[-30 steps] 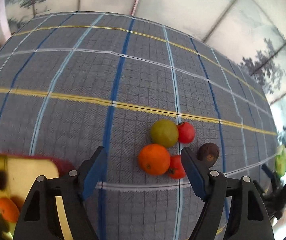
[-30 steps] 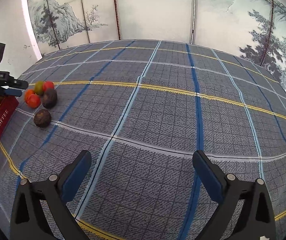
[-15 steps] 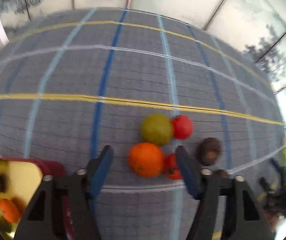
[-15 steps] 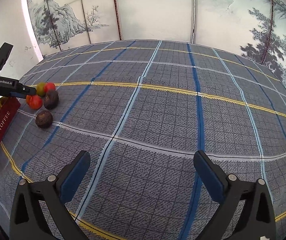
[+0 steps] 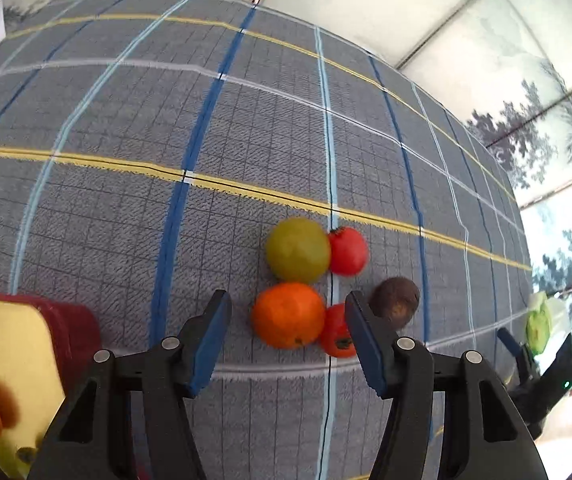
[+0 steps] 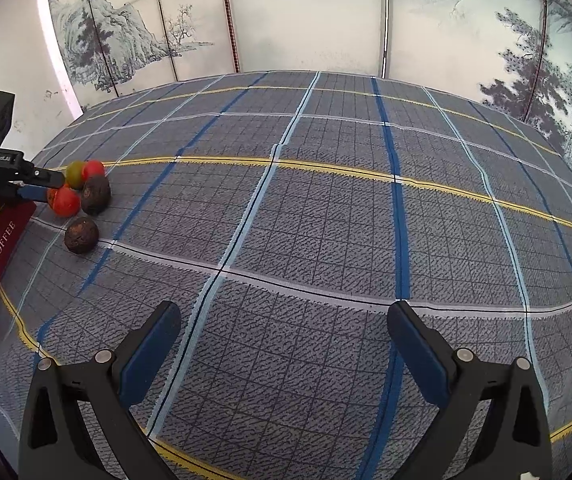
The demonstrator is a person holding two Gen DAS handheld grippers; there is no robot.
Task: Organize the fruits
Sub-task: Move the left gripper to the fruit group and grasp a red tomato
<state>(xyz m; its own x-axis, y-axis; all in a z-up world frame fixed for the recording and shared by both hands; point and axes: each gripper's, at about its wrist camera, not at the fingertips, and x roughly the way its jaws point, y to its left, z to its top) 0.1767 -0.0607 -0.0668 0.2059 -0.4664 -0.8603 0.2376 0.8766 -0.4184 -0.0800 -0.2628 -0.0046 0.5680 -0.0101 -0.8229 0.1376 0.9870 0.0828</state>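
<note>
The round orange fruit (image 5: 289,315) lies on the plaid-clothed worktop (image 5: 125,216), a small red tomato (image 5: 337,336) touching it at three o'clock, a green fruit (image 5: 298,249) at twelve. The left gripper (image 5: 288,340), whose jaws have just been closing, straddles both, pinching nothing. Better to centre on the orange alone. The right gripper (image 6: 286,344) hangs spread and empty; only its view shows a second brown fruit (image 6: 81,235).

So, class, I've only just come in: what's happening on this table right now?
A person holds a gripper in each hand, sorting fruit on a checked cloth. The left gripper sits around the orange, jaws just narrowed but not pressing it. A red box beside it already holds some fruit. The right gripper is open over bare cloth.
</note>
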